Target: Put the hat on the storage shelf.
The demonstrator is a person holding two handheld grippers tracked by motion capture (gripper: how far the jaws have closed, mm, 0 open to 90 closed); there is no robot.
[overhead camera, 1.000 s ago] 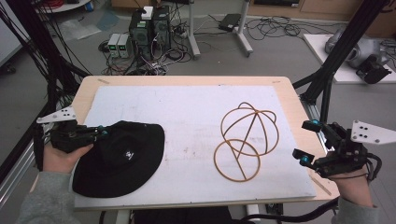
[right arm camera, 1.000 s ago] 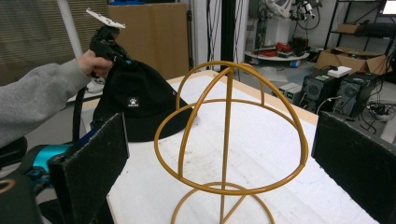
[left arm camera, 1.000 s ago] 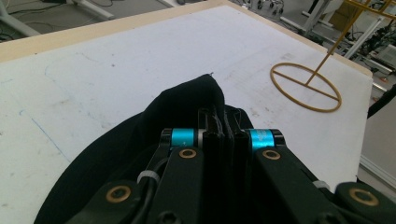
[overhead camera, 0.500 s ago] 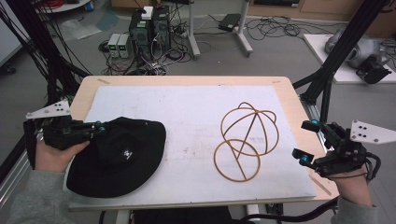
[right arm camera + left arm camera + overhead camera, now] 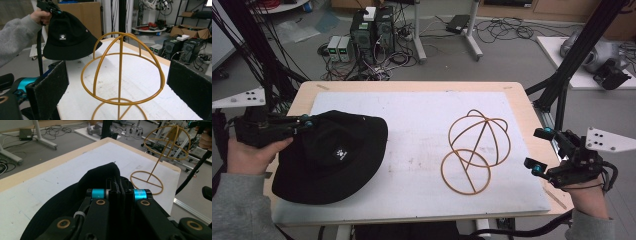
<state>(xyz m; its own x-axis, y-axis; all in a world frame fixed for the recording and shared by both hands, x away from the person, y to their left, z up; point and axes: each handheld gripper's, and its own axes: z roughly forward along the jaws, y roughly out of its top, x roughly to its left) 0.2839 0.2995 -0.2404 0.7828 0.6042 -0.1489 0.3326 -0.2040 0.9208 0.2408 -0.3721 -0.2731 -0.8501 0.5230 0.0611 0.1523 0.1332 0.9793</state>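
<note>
Three risks I see from here, with the hat off the table and the stand waiting:

- My left gripper (image 5: 306,121) is clamped on a fold of the black bucket hat (image 5: 334,155) near its crown; in the left gripper view the jaws are pressed together with cloth pinched between them. The hat hangs from that one pinch, lifted at the left side of the white mat (image 5: 412,130), and in the high view its brim looks to droop down to the mat. A thin fold like that could slide out if I swing the hat fast, and it would drop short of the stand.
- The wire hat stand (image 5: 477,147) sits on the mat's right half, well apart from the hat. It looks light, on one ring base. If the brim snags a hoop while I bring the hat over, I judge the stand could tip or skid.
- My right gripper (image 5: 542,151) waits just beside the stand at the table's right edge, jaws spread wide and holding nothing. In the right gripper view the dome stands between its pads (image 5: 47,87) but farther off. If I nudge that hand forward carelessly, it could knock the stand before the hat arrives.
</note>
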